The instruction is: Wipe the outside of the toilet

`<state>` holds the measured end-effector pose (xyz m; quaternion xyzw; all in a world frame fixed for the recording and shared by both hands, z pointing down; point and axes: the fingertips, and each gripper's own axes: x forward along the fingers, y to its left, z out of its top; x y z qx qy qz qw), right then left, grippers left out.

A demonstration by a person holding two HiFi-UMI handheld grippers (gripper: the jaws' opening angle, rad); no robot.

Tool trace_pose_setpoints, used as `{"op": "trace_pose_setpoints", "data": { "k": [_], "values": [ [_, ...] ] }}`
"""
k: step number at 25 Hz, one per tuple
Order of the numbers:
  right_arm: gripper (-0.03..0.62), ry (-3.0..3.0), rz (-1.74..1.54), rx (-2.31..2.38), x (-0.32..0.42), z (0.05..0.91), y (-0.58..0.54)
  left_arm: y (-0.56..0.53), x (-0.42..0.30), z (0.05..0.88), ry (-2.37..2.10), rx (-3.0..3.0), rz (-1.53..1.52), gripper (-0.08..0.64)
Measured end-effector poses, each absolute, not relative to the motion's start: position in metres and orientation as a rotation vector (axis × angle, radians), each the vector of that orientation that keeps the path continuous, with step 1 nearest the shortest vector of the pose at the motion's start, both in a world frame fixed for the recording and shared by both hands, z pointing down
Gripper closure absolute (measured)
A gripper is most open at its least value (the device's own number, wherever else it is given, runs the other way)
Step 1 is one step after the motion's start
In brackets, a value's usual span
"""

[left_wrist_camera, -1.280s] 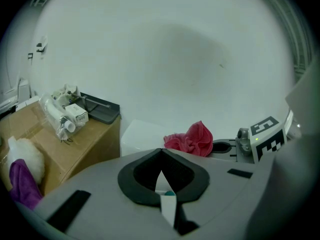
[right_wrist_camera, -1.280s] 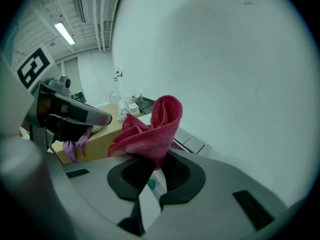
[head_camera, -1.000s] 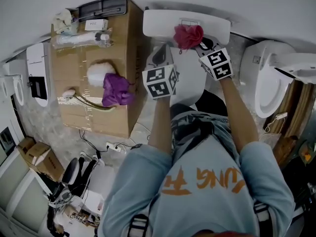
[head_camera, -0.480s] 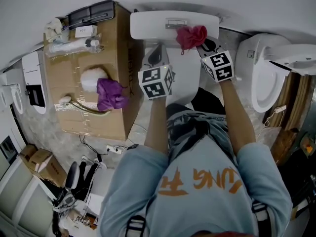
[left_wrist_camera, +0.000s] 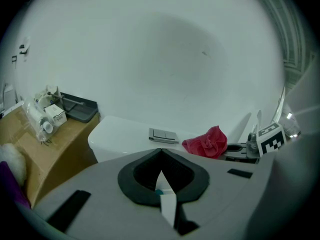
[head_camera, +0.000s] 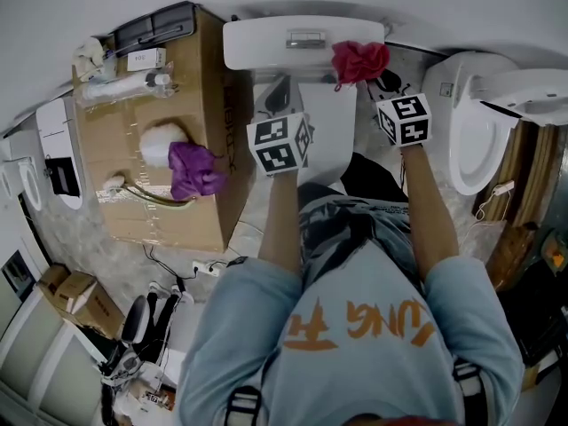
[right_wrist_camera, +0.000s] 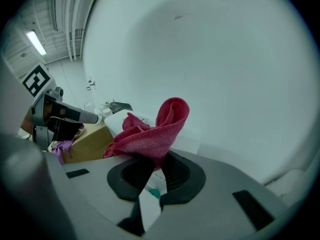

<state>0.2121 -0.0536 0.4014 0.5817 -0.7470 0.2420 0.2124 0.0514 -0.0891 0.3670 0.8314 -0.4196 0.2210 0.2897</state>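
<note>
The white toilet tank (head_camera: 266, 44) with its flush button (head_camera: 304, 38) lies at the top of the head view, and the closed lid (head_camera: 327, 127) sits below it. A red cloth (head_camera: 359, 60) rests on the tank's right end, with my right gripper (head_camera: 379, 82) shut on it. In the right gripper view the red cloth (right_wrist_camera: 150, 129) bunches up out of the right gripper (right_wrist_camera: 156, 166). My left gripper (head_camera: 282, 96) hovers over the lid's left side. The left gripper (left_wrist_camera: 161, 156) is shut and empty there, pointing at the tank (left_wrist_camera: 125, 136), with the cloth (left_wrist_camera: 206, 142) off to the right.
A cardboard box (head_camera: 133, 202) stands close to the toilet's left, carrying a purple cloth (head_camera: 193, 169), a white fluffy item (head_camera: 160, 145), bottles and a dark tray (head_camera: 164, 20). A second toilet (head_camera: 475, 122) with raised lid stands to the right. Cables and boxes lie on the floor (head_camera: 106, 327).
My right gripper has slid the red cloth rightward along the tank top to its right end. The left gripper has stayed over the lid.
</note>
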Motion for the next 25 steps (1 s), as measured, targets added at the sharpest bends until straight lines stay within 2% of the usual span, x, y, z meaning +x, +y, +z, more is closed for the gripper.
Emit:
{"op": "trace_pose_setpoints", "data": {
  "k": [8, 15, 25],
  "values": [
    [0.531, -2.005, 0.715, 1.72, 0.246, 0.403, -0.038, -0.087, 0.063, 0.363, -1.103, 2.236, 0.59, 0.537],
    [0.531, -1.926, 0.627, 1.822, 0.267, 0.384, -0.026, -0.082, 0.074, 0.339, -1.11, 2.377, 0.613, 0.537],
    [0.531, -2.15, 0.403, 1.7, 0.229, 0.306, -0.011, -0.062, 0.057, 0.294, -1.157, 2.436, 0.484, 0.535]
  ]
}}
